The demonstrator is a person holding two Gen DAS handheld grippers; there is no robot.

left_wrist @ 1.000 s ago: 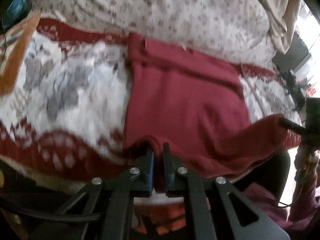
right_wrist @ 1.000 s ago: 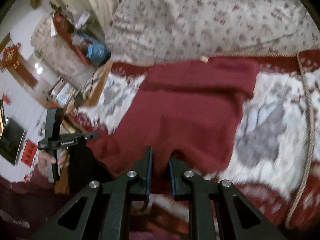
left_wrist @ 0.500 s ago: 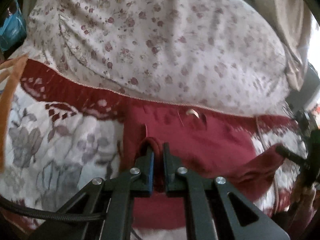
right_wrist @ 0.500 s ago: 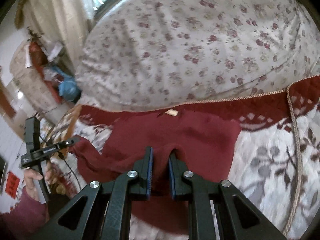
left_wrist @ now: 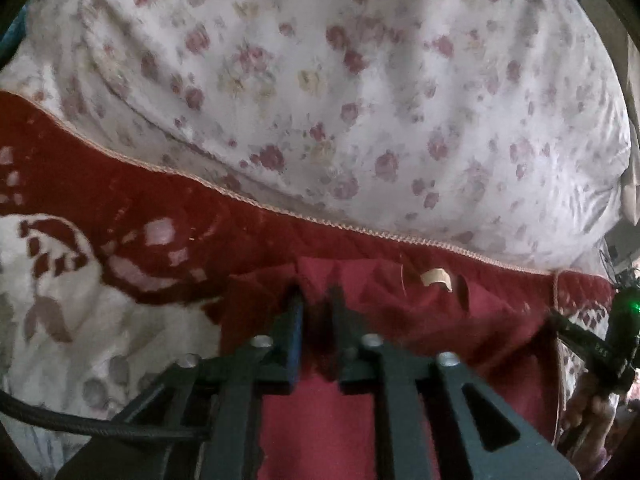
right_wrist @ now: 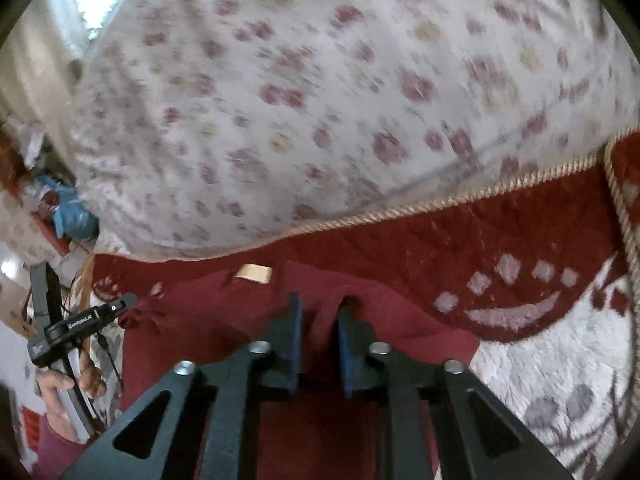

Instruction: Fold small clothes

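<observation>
A small dark-red knit garment (left_wrist: 404, 320) lies on a red and white patterned blanket (left_wrist: 100, 208), its cream neck label (left_wrist: 436, 278) near the far edge. My left gripper (left_wrist: 316, 300) is shut on a pinch of the garment's left corner, carried up near the label edge. My right gripper (right_wrist: 318, 312) is shut on the garment (right_wrist: 208, 312) at its right corner, beside the label (right_wrist: 254, 272). Each gripper shows in the other's view: the right gripper (left_wrist: 580, 340) at far right, the left gripper (right_wrist: 86, 318) at far left.
A large white floral quilt (left_wrist: 340, 100) bulges just beyond the blanket's corded edge (right_wrist: 440, 200). Clutter with a blue bag (right_wrist: 72, 216) lies at the far left of the right wrist view. The person's hand (right_wrist: 68, 384) holds the left gripper's handle.
Both grippers have carried the garment's near edge forward over its body toward the label edge, folding it in half. The quilt now fills most of both views.
</observation>
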